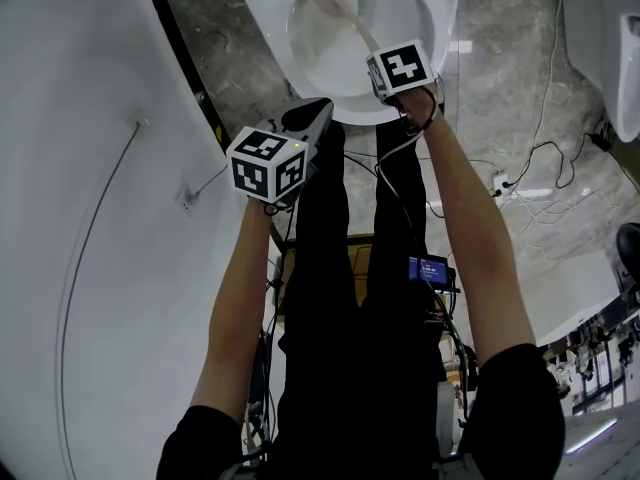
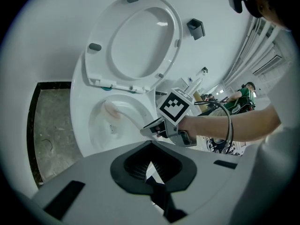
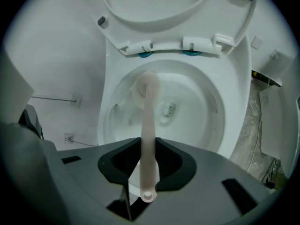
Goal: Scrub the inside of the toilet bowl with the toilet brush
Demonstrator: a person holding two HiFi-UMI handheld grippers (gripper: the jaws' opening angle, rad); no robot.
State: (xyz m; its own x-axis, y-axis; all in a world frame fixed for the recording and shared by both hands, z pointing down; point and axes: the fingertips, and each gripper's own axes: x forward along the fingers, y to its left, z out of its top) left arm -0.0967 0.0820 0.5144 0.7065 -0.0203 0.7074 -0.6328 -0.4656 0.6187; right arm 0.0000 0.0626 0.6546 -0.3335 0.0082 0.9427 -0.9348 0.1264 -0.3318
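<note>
- You are holding the toilet brush (image 3: 148, 130) in your right gripper (image 3: 147, 172). Its fingers are closed on the pale handle near its end, and the handle is running straight out between them.
- The brush head (image 3: 146, 92) is sitting inside the toilet bowl (image 3: 233, 102), against the rear wall just left of centre, below the seat hinges and above the drain (image 3: 169, 109).
- Your left gripper (image 2: 153, 173) is hanging beside the near rim. Its fingers are drawn together and have nothing between them.
- You are scrubbing now, so press the bristles onto the porcelain and work them in short strokes around the wall. Most of the right side and the near wall look untouched, though the frames cannot confirm it.
- With the grip this far back the head is probably getting little pressure, so push along the handle rather than sideways.
- The seat (image 2: 99, 46) is standing raised and is clear of the handle.
- Cables (image 1: 540, 148) are trailing over the marble floor (image 1: 250, 58) to your right, near your feet, and a white wall is closing in on your left.
</note>
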